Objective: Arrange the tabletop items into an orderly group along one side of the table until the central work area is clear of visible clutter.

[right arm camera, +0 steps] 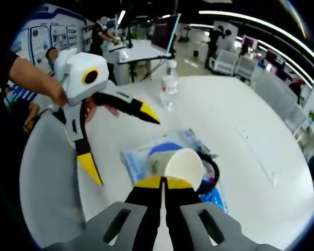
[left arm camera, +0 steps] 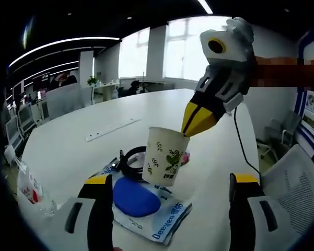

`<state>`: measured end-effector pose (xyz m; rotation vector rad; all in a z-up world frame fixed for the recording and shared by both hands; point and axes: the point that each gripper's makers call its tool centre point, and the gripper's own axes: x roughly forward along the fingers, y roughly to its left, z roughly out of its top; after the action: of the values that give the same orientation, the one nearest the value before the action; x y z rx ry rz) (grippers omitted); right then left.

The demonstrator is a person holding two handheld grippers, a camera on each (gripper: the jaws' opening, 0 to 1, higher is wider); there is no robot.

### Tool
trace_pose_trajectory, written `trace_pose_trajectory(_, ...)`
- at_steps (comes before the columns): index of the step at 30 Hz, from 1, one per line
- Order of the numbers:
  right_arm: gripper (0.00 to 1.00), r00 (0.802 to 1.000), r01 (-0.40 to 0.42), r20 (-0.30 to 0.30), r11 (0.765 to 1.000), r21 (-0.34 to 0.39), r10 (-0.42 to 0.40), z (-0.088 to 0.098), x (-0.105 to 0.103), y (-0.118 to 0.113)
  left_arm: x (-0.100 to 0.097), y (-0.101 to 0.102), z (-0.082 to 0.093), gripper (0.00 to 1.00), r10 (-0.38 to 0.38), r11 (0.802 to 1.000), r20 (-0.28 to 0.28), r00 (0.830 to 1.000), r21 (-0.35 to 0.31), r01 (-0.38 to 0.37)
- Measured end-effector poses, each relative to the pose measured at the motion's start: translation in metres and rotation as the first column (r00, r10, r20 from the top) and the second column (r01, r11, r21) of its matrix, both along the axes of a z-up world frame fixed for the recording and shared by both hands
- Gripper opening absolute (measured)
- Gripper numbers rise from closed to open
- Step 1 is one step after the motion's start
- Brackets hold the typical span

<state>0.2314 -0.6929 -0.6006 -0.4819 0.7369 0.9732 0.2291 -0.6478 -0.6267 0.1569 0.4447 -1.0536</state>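
A white paper cup [left arm camera: 166, 157] with green leaf prints is pinched at its rim by my right gripper [left arm camera: 190, 127], which reaches in from the upper right. In the right gripper view the yellow-tipped jaws of my right gripper [right arm camera: 162, 183] are shut on the near rim of the cup [right arm camera: 184, 167], whose open mouth faces the camera. The cup's base is over a black ring-shaped item [left arm camera: 130, 159] and a blue oval pad [left arm camera: 136, 196] lying on a clear printed packet [left arm camera: 164, 222]. My left gripper [left arm camera: 170, 179] stands wide open just short of the cup, and I see that left gripper [right arm camera: 120, 141] beside the packet [right arm camera: 133, 159].
A water bottle [left arm camera: 28, 185] stands at the table's left edge, the same bottle [right arm camera: 169, 83] far off in the right gripper view. A white power strip [left arm camera: 112, 129] lies farther back. A small pink item [left arm camera: 186, 157] sits behind the cup. A mesh chair [left arm camera: 298, 178] stands at the right.
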Motion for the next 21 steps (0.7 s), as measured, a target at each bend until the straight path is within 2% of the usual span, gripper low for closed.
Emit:
trace_pose_trajectory(8,0.00,0.999,-0.026,0.020,1.000,0.009,0.026,0.012,-0.004,0.010,0.001,-0.001,-0.003,0.89,-0.002,1.000,0.003,1.000,0.017,0.002)
trace_pose_trajectory(21,0.00,0.996,-0.080,0.048,0.997,0.001,0.080,0.022,-0.007,0.025,0.006,0.000,-0.005,0.77,-0.008,0.998,0.032,0.999,0.057,0.006)
